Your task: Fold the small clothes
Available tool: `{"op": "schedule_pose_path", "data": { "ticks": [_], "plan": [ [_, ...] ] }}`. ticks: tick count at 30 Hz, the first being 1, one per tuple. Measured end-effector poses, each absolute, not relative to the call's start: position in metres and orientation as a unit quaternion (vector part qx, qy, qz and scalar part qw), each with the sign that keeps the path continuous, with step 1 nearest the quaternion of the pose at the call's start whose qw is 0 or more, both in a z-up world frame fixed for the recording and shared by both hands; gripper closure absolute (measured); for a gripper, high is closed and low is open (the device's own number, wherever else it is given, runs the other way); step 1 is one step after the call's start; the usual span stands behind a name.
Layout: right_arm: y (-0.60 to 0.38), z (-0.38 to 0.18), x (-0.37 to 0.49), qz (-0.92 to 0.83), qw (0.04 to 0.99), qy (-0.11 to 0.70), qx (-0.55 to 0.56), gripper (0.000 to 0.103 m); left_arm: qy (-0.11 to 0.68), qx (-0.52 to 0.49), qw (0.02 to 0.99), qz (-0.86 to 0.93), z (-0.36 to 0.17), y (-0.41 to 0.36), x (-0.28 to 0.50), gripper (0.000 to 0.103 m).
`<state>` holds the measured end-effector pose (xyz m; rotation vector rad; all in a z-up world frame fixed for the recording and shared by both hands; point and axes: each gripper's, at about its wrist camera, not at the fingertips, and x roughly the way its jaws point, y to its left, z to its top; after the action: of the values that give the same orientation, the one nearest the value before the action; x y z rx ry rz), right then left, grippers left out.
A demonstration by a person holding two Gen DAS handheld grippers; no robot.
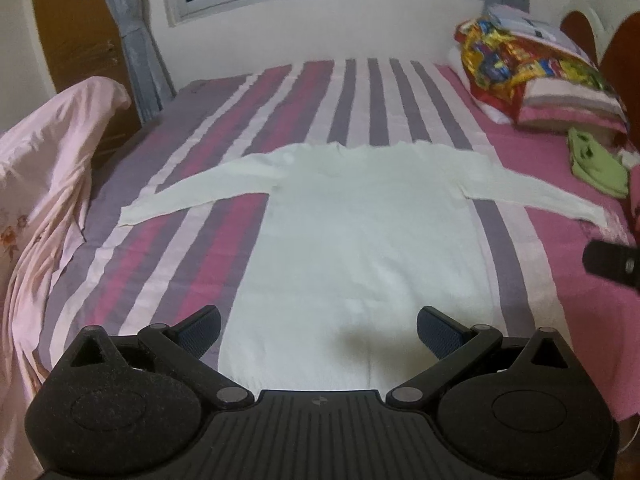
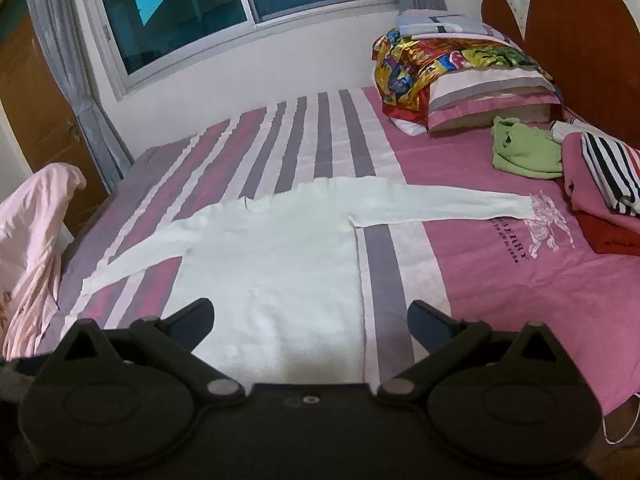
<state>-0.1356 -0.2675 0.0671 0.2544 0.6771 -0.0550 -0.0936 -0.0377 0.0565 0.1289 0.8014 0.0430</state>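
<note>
A white long-sleeved sweater [image 1: 360,220] lies flat on the striped bed sheet [image 1: 224,128], both sleeves spread out sideways. It also shows in the right wrist view [image 2: 272,256]. My left gripper [image 1: 318,332] is open and empty, hovering above the sweater's near hem. My right gripper [image 2: 310,322] is open and empty, above the hem's right corner. A dark fingertip of the right gripper [image 1: 610,266] shows at the right edge of the left wrist view.
A pink cloth [image 1: 44,184] hangs at the bed's left side. Pillows with a colourful cover [image 2: 452,64] lie at the headboard [image 2: 580,32]. A green garment [image 2: 524,152] and a pile of folded clothes [image 2: 604,188] sit at the right. A window [image 2: 224,4] is behind the bed.
</note>
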Motion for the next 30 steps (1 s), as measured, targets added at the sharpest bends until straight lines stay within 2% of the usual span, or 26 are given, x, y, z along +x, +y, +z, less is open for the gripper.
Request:
{"op": "schedule_pose_path", "data": {
  "ticks": [30],
  "plan": [
    [-0.249,0.065,-0.14,-0.021,0.934,0.344,0.091,0.0,0.373,0.043,0.926,0.037,0.06,-0.017,-0.099,0.0]
  ]
}}
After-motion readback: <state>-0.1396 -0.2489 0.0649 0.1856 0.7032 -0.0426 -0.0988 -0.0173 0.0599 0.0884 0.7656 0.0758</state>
